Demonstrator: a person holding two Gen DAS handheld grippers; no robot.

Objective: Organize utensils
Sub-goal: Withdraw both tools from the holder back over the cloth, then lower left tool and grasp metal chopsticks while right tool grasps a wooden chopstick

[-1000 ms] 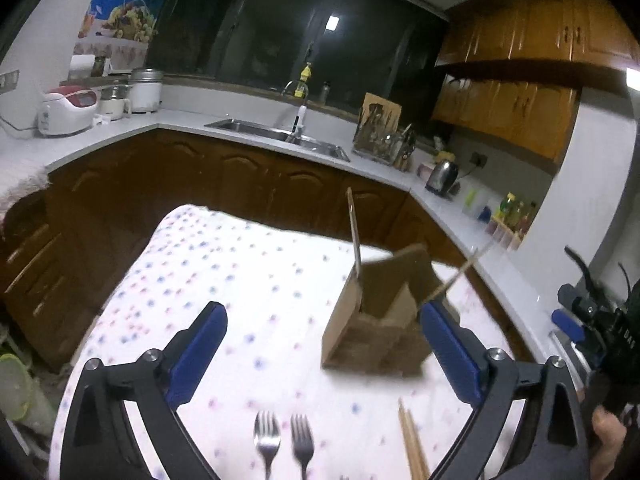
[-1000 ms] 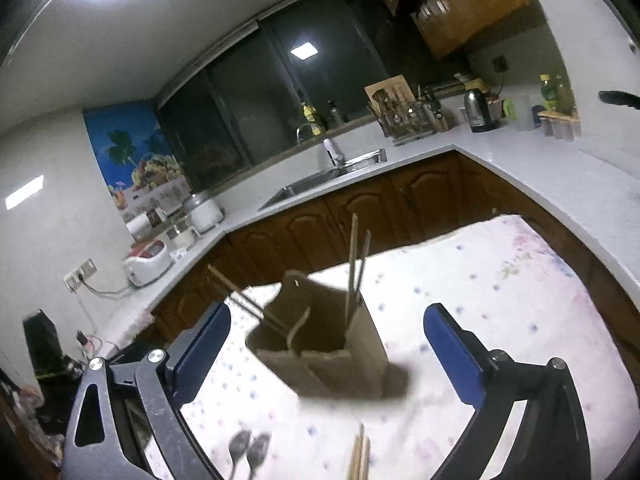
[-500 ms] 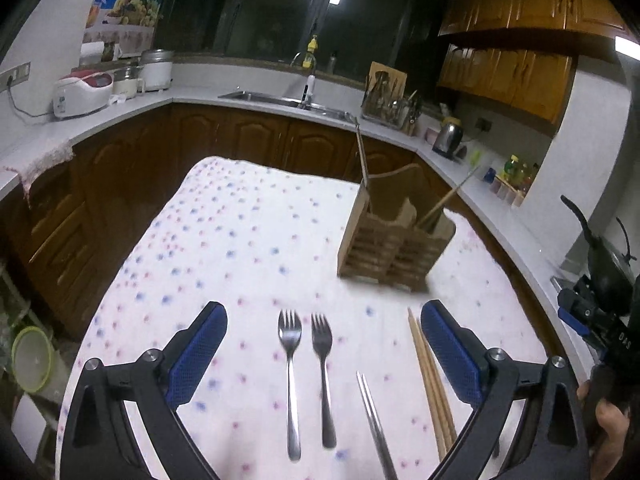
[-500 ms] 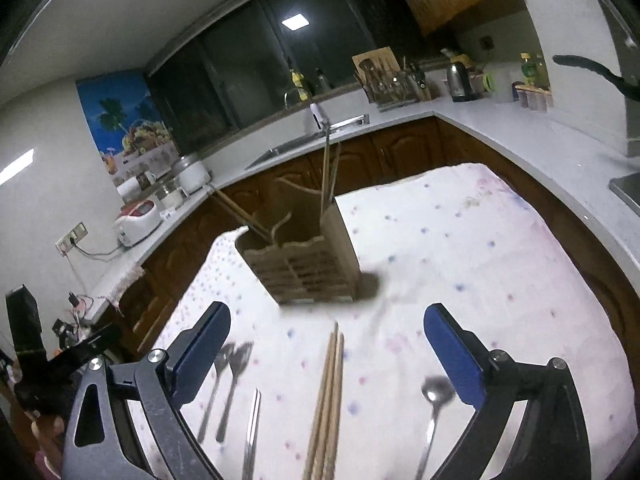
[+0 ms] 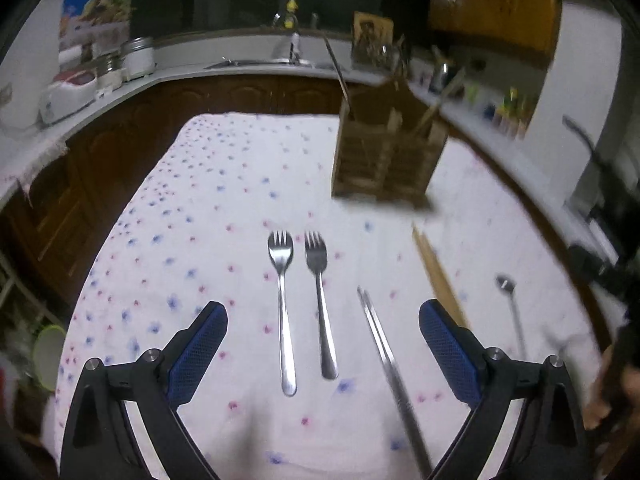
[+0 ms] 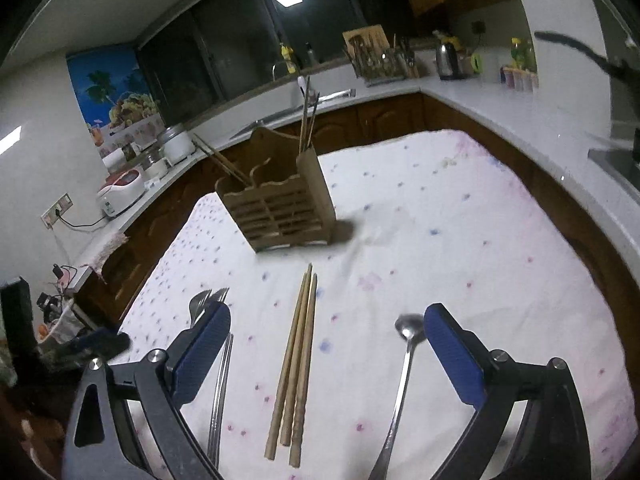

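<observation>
A wooden utensil holder [image 5: 386, 160] [image 6: 280, 208] stands on the dotted tablecloth with several chopsticks sticking out of it. Two forks [image 5: 298, 300] lie side by side between the fingers of my open, empty left gripper [image 5: 322, 350]. Metal chopsticks [image 5: 390, 368] lie to their right, then wooden chopsticks [image 5: 436, 272] and a spoon [image 5: 510, 312]. In the right wrist view, wooden chopsticks [image 6: 296, 364] lie between the fingers of my open, empty right gripper [image 6: 326, 354]. The spoon [image 6: 402, 368] lies beside its right finger, the forks [image 6: 206, 302] and metal chopsticks [image 6: 220, 396] by its left finger.
The table [image 6: 460, 240] carries a white cloth with pink and blue dots. Kitchen counters with a sink [image 6: 296, 114], rice cookers [image 5: 68, 92], a kettle [image 6: 448, 58] and a dish rack [image 6: 380, 60] run around behind it. The other gripper's hand shows at the right edge [image 5: 612, 384].
Both grippers have tilted down and pulled back toward the near edge of the table. The forks, chopsticks and spoon have come fully into view. Both stay open.
</observation>
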